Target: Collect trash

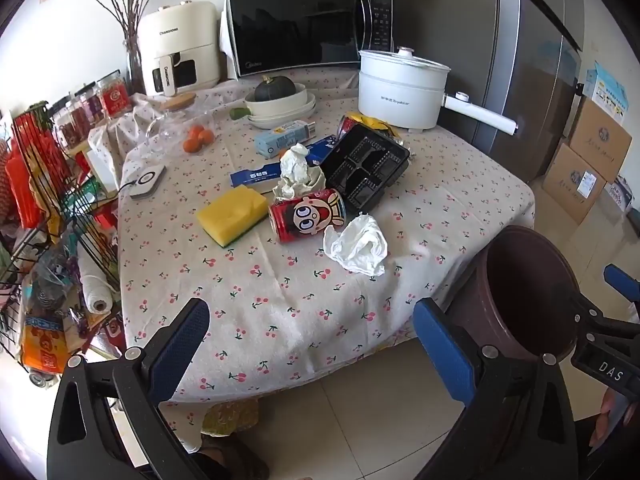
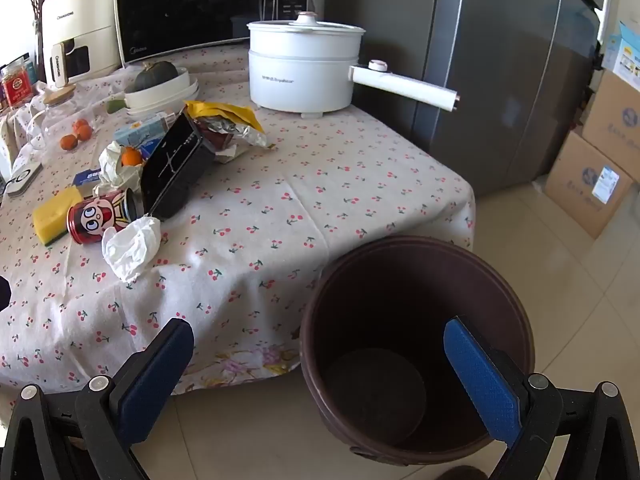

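Left gripper [image 1: 312, 344]: jaws wide apart, nothing between the blue pads; angled down over the near edge of the tabletop [image 1: 460, 200].
Right gripper [image 2: 320, 372]: jaws wide apart, holding nothing; angled down above the trash bin [image 2: 516, 320], one pad over the bin's mouth.
Trash bin: dark brown, round, upright on the tiled floor just beside the tabletop's near corner; interior looks bare.
Tabletop cover: pale cloth with a cherry print.
Crumpled white tissue [image 1: 358, 246]: on the cloth, nearest the edge, just beside the can.
Red drink can [image 1: 306, 214]: lying on its side, cartoon face up, between the sponge and the tray.
Yellow sponge [image 1: 232, 212]: flat on the cloth, left of the can.
Second crumpled tissue [image 1: 296, 172]: behind the can, touching the tray's left side.
Black compartment tray [image 1: 366, 166]: tilted, propped over a yellow foil wrapper [image 2: 224, 114].
Background: white electric pot [image 1: 400, 88] and microwave [image 1: 308, 28] at the far side.
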`<act>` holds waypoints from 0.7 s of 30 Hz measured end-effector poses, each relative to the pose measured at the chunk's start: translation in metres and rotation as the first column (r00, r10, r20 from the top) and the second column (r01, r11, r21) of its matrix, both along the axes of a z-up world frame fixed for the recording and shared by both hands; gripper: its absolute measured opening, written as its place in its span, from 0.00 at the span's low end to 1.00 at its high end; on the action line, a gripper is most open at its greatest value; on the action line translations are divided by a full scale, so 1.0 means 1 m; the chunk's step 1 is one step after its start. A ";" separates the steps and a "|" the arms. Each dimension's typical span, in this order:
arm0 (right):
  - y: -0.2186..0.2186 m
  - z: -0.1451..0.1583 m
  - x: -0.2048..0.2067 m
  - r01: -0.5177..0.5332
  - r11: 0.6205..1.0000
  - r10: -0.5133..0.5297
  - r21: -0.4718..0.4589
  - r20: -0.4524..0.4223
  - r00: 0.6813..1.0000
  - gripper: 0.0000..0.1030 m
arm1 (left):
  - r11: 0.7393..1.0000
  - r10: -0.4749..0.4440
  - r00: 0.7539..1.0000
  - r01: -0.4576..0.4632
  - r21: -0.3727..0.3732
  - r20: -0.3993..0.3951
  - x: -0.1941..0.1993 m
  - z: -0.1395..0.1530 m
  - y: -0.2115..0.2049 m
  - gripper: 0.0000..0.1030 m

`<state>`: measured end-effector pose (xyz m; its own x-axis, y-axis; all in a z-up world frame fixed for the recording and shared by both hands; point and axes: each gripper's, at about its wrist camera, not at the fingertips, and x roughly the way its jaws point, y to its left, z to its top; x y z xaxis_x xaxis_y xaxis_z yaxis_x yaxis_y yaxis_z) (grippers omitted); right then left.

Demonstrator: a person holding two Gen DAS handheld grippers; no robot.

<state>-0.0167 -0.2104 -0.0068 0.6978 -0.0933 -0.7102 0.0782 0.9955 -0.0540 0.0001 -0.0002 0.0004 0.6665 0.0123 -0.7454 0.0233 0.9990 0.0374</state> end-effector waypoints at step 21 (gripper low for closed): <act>-0.001 -0.002 0.000 0.000 1.000 0.000 0.001 -0.001 1.000 1.00 | 1.000 -0.001 1.000 0.001 0.002 0.003 0.000 0.000 0.000 1.00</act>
